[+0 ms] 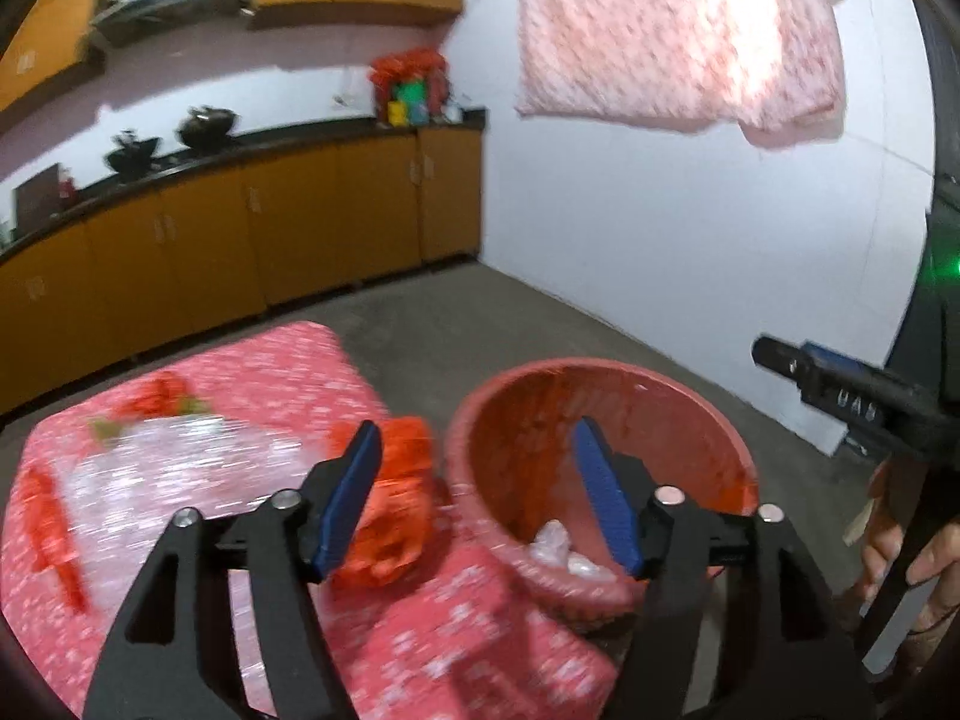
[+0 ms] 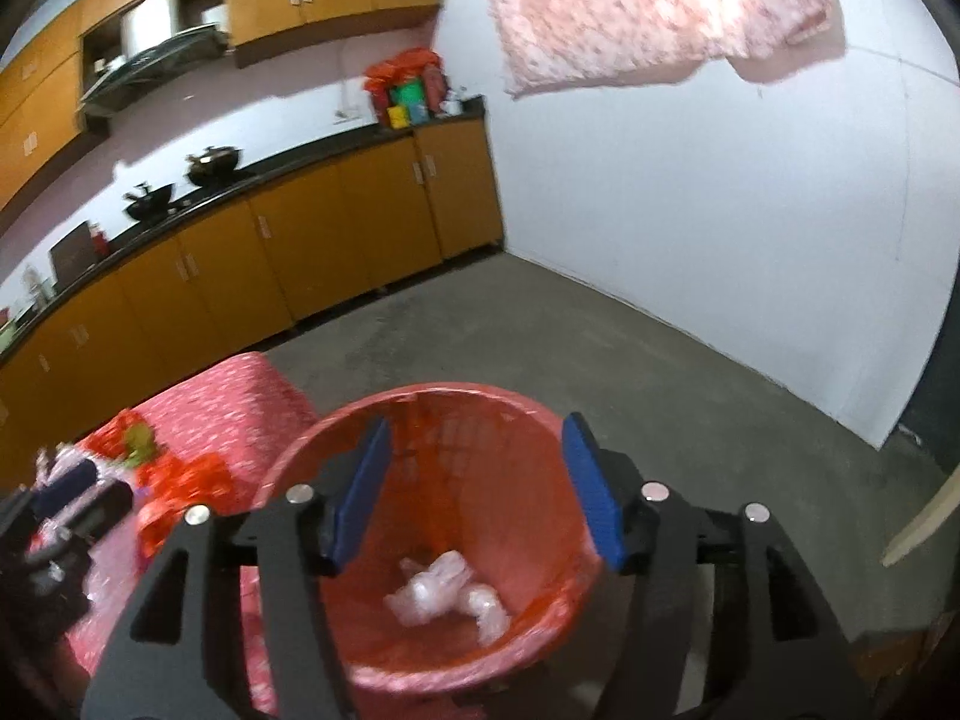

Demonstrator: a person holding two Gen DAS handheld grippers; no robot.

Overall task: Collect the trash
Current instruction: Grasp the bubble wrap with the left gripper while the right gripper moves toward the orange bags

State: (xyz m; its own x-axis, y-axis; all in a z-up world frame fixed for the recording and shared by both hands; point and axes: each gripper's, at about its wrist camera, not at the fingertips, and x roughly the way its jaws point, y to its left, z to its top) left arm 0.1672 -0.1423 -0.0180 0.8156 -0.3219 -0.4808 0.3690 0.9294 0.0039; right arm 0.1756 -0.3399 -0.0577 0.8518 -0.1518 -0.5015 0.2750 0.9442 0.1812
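Crumpled clear plastic trash (image 2: 447, 597) lies in the red round bin (image 2: 510, 420) beside the pink-clothed tabletop (image 1: 198, 468); both claws gape empty.

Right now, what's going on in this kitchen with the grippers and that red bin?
A person is clearing trash with two handheld grippers. The right gripper hangs open and empty over the red bin, where crumpled clear plastic lies at the bottom. The left gripper is open too, holding nothing, between the bin and the table with the pink cloth. Orange wrappers remain on that table.
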